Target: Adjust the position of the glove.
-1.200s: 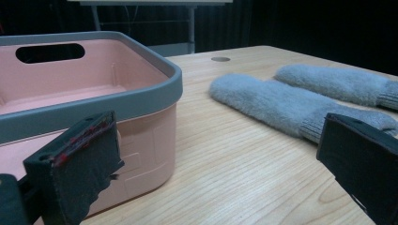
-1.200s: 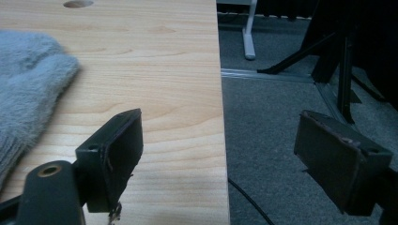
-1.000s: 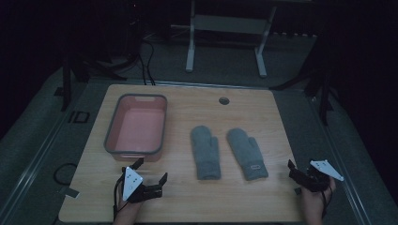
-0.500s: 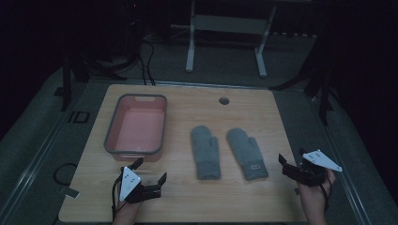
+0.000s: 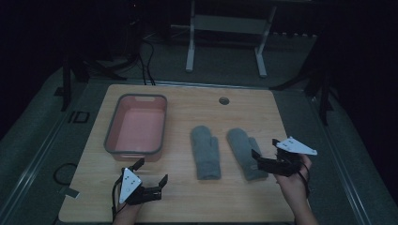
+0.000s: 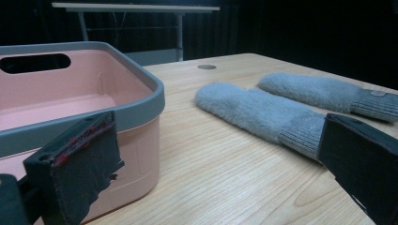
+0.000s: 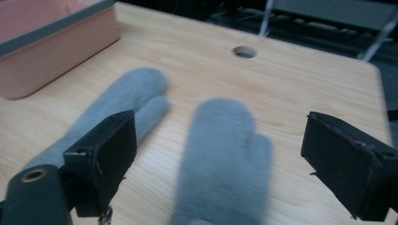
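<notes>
We see two plain grey mittens: the right mitten (image 5: pixel 244 152) just ahead of the black right gripper (image 5: pixel 257 159), the left mitten (image 5: pixel 205 150) beyond it, both with a ribbed, slightly darker grey cuff. Ahead of the black left gripper (image 5: pixel 150 172), whose top plate is pale grey, sits a salmon-pink basin (image 5: pixel 111 140) with a grey rim. Under both lies a light wood-grain table (image 5: pixel 197 105). The left gripper's pad shows red flecks along its edge.

Right mitten (image 7: pixel 220 159): motion-blurred in the right gripper view, cuff cut off by the bottom edge. Left mitten (image 7: pixel 112 112): cuff end hidden behind 1 black jaw. Pink bin (image 6: pixel 94 108): cut off at the left edge in the left gripper view.
</notes>
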The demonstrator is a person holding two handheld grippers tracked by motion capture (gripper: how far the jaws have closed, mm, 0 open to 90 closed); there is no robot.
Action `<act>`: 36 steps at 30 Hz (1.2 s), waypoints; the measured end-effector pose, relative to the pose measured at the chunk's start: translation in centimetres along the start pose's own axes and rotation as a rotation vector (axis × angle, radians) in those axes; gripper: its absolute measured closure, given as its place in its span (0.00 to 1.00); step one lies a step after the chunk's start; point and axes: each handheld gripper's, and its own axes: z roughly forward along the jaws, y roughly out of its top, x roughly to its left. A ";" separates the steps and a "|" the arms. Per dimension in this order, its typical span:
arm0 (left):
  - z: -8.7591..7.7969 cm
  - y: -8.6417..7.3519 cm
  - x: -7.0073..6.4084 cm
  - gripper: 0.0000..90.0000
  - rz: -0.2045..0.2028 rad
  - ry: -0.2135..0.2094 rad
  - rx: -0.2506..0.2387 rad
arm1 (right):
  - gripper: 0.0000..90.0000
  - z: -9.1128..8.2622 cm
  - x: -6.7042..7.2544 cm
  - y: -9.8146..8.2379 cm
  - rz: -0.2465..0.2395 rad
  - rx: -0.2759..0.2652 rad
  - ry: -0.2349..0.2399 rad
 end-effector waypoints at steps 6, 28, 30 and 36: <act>0.0 0.1 0.0 0.00 0.003 -0.009 -0.002 | 0.11 2.3 2.4 0.6 0.005 0.021 0.072; 0.0 0.1 -0.4 0.00 0.032 -0.030 -0.002 | 0.28 14.0 7.5 0.1 -0.024 0.180 0.211; 0.0 0.1 -0.4 0.00 0.032 -0.032 -0.001 | 0.31 14.9 7.8 -0.2 -0.019 0.199 0.221; -0.1 0.1 -0.4 0.00 0.030 -0.037 0.000 | 0.32 16.7 9.0 -1.3 -0.033 0.247 0.207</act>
